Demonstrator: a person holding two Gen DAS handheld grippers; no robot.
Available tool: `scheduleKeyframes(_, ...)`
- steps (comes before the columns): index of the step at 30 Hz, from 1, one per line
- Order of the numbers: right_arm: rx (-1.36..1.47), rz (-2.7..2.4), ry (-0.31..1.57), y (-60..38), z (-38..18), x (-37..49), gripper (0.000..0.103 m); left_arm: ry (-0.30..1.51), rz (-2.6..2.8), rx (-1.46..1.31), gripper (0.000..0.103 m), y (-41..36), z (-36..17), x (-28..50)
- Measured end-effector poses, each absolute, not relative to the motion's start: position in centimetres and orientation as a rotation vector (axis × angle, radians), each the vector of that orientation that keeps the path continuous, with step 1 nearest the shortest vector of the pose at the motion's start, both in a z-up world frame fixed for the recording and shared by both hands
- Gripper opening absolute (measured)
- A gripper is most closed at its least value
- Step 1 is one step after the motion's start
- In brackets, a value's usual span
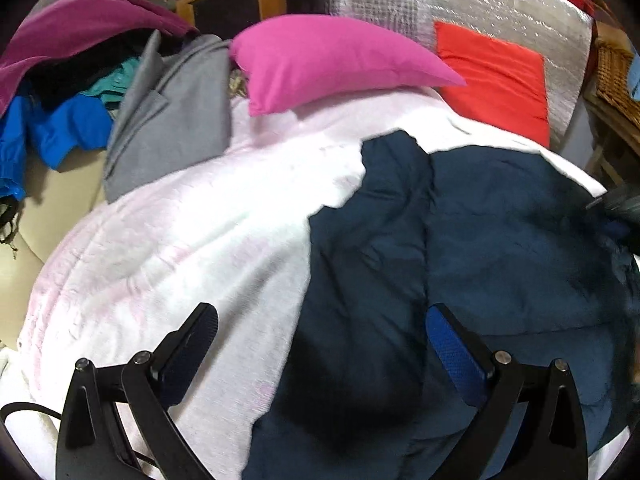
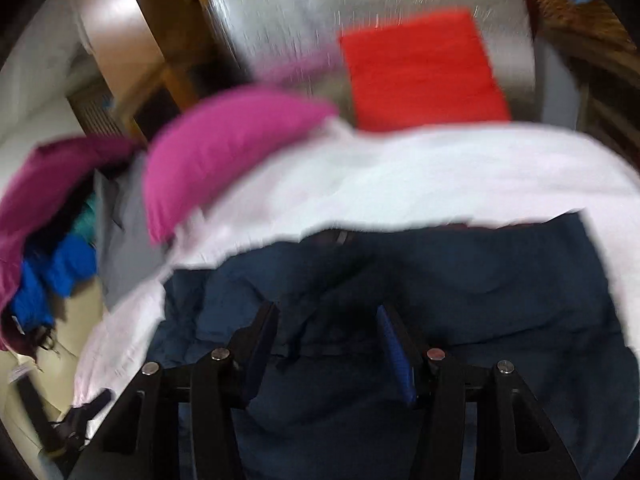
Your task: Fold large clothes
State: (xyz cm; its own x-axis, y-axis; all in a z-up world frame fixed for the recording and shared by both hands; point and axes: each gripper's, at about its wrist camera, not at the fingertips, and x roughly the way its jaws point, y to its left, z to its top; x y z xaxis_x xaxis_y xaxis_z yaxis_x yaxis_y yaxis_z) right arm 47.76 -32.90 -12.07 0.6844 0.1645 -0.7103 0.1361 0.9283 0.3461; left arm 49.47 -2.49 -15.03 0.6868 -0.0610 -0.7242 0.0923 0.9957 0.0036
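Two views: both of my wrist cameras look down over the same bed; the right one is blurred.
Bed: my widest item, covered by a pale pink-white quilt (image 1: 168, 248) that fills most of the left view and runs across the middle of the right view (image 2: 400, 176).
Navy garment: a large dark blue padded piece of clothing (image 1: 500, 248) lies spread on the quilt, on the right half of the left view and across the lower half of the right view (image 2: 460, 280); creased, with a seam running down its length.
Silver sheet: a shiny foil-like panel (image 1: 460, 4) stands behind the head of the bed.
Clothes pile: purple, bright blue, teal and black items (image 1: 64, 92) heaped at the far left, beside the bed.
Grey garment: a grey coat (image 1: 168, 120) lies at the quilt's left edge, just beside the pile.
Pink pillow: (image 1: 332, 60) rests on the far end of the quilt.
Red cushion: (image 1: 496, 80) leans against the silver sheet, right of the pink pillow.
Left gripper: (image 1: 322, 336) my jaws stand fully apart over the garment's left edge, holding nothing.
Right gripper: (image 2: 328, 336) my jaws stand partly apart above the navy fabric, and I see nothing clamped between them.
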Motion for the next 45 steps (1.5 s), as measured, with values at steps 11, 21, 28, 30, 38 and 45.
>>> scheduleKeyframes(11,0.344,0.05,0.792,-30.3,-11.0,49.3,0.057,0.609,-0.071,0.042,0.103,-0.3,-11.6,47.5)
scheduleKeyframes(21,0.338,0.207,0.976,-21.9,-14.5,55.9,0.055,0.542,-0.056,0.062,0.103,0.6,-10.8,46.8)
scheduleKeyframes(28,0.413,0.192,0.943,-23.7,-14.8,54.6,0.052,0.532,-0.057,0.072,0.103,0.6,-10.8,46.7)
scheduleKeyframes(30,0.442,0.191,0.891,-24.9,-13.8,53.5,0.053,0.541,-0.069,0.069,0.103,0.4,-10.9,46.8)
scheduleKeyframes(38,0.496,0.023,0.676,-36.9,-9.5,40.3,0.078,0.805,-0.226,0.036,0.103,-1.1,-14.2,49.3)
scheduleKeyframes(45,0.807,-0.17,0.621,-48.6,-13.1,26.2,0.078,0.883,-0.245,-0.14,0.103,0.6,-14.9,49.4)
